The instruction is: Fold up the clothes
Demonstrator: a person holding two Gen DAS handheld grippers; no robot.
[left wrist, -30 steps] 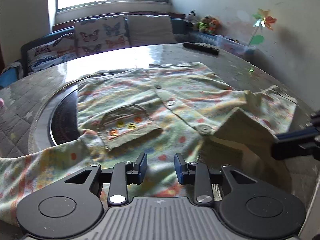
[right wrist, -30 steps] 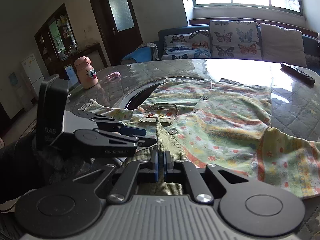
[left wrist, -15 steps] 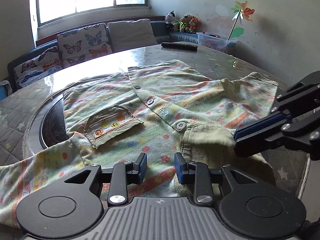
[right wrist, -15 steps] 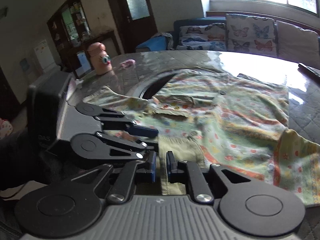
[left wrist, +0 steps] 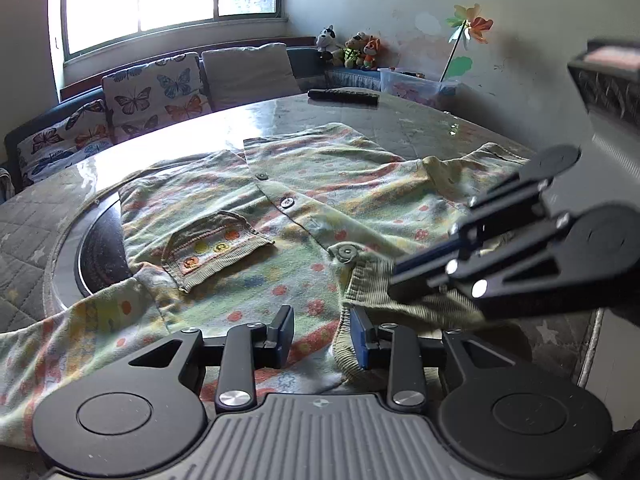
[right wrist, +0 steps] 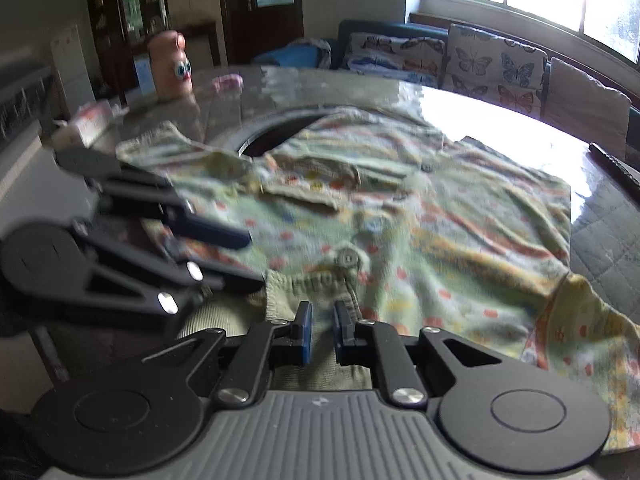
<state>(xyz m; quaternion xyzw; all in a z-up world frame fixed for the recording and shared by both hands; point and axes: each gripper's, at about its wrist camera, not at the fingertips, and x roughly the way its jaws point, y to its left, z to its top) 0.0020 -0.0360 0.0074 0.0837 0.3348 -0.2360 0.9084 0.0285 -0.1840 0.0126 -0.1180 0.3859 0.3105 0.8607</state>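
A small green flowered button shirt with a ribbed pocket lies front-up on the round table; it also shows in the right wrist view. Its ribbed collar is turned up at the near edge. My left gripper is open just above the shirt beside the collar. My right gripper is open with the ribbed collar lying between and ahead of its fingers, no longer pinched. Each gripper shows in the other's view: the right one, the left one.
A black remote lies at the table's far side. A pink toy bottle and a small pink item stand at the far left. A dark round inset lies under the shirt. A sofa with butterfly cushions is behind.
My right gripper was shut on the ribbed collar and has opened, letting it go onto the shirt. Both grippers have shifted, and the right one now sits closer to the left.
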